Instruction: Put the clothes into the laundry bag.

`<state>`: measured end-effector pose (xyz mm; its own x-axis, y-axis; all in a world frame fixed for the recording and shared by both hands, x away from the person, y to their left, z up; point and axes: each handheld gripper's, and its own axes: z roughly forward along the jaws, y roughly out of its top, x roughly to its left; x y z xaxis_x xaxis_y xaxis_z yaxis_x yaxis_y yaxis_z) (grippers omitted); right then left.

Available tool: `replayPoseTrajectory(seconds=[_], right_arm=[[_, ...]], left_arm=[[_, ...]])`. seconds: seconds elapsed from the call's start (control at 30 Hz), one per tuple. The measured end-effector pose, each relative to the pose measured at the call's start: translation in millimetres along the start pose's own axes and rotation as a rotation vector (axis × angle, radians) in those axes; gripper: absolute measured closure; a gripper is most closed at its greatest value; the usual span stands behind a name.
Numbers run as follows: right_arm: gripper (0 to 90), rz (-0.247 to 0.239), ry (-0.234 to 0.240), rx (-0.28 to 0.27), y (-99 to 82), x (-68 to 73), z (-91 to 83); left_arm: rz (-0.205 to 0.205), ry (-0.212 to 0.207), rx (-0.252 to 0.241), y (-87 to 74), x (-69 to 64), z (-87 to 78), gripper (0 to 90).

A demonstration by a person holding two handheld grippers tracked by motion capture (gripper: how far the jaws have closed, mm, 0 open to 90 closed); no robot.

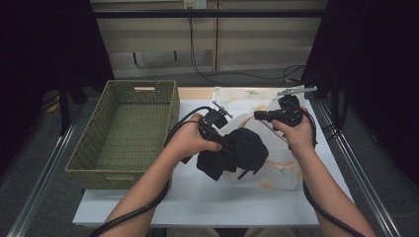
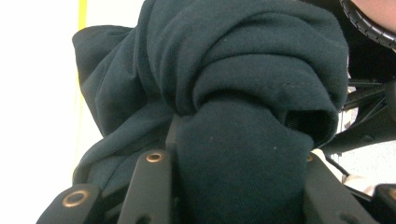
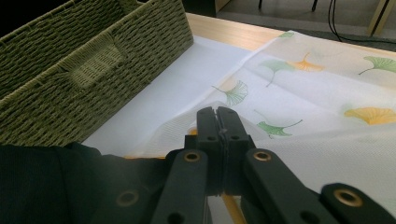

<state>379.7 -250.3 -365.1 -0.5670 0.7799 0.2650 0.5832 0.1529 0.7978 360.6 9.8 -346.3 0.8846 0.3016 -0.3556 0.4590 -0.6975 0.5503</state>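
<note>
A bundled dark garment [image 1: 245, 150] hangs just above the table, and my left gripper [image 1: 228, 146] is shut on it. In the left gripper view the garment [image 2: 243, 93] bulges out between the two jaws of the left gripper [image 2: 233, 163]. My right gripper [image 1: 258, 116] points left and is shut on the raised edge of a white bag [image 1: 282, 174] printed with ginkgo leaves. In the right gripper view the right gripper [image 3: 217, 117] has its jaws pressed together on that edge, with the printed bag [image 3: 303, 93] spread out beyond and the garment [image 3: 46, 186] at the lower left.
An empty woven green basket [image 1: 123, 170] stands at the left of the white table [image 1: 197, 197], and its handle side [image 3: 70, 70] is close to the right gripper. Metal rails run along both table sides. Cables trail from both grippers over the front edge.
</note>
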Motion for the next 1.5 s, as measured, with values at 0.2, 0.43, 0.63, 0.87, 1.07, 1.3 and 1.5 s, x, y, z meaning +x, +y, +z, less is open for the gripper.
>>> replayPoseTrajectory(seconds=[0.2, 0.43, 0.63, 0.87, 1.07, 1.3, 1.5], right_arm=[[89.6, -0.004, 0.005, -0.002, 0.1, 2.4, 1.0], [89.6, -0.004, 0.008, -0.001, -0.1, 3.3, 0.1], [89.6, -0.001, 0.012, -0.001, -1.6, 4.3, 1.1], [89.6, -0.001, 0.019, -0.002, -2.2, 5.6, 2.9], [89.6, -0.002, 0.022, -0.003, -2.4, 5.9, 3.2], [89.6, 0.003, 0.029, 0.001, -3.6, 5.8, 3.3], [89.6, 0.007, 0.035, -0.004, -3.3, 6.0, 3.8]], left_arm=[[-0.018, 0.035, 0.01, -3.9, 4.8, 6.6, 66.1], [-0.05, 0.055, 0.007, -9.5, 9.7, 11.6, 65.7], [-0.068, 0.085, 0.006, -10.3, 11.2, 11.0, 65.4], [-0.083, 0.104, -0.009, -8.5, 6.5, 18.5, 65.3], [-0.101, 0.097, -0.035, -5.1, 6.0, 23.0, 65.1], [-0.137, 0.155, -0.063, -8.2, 8.8, 31.9, 64.3], [-0.158, 0.162, -0.054, -10.4, 9.7, 42.1, 63.3]])
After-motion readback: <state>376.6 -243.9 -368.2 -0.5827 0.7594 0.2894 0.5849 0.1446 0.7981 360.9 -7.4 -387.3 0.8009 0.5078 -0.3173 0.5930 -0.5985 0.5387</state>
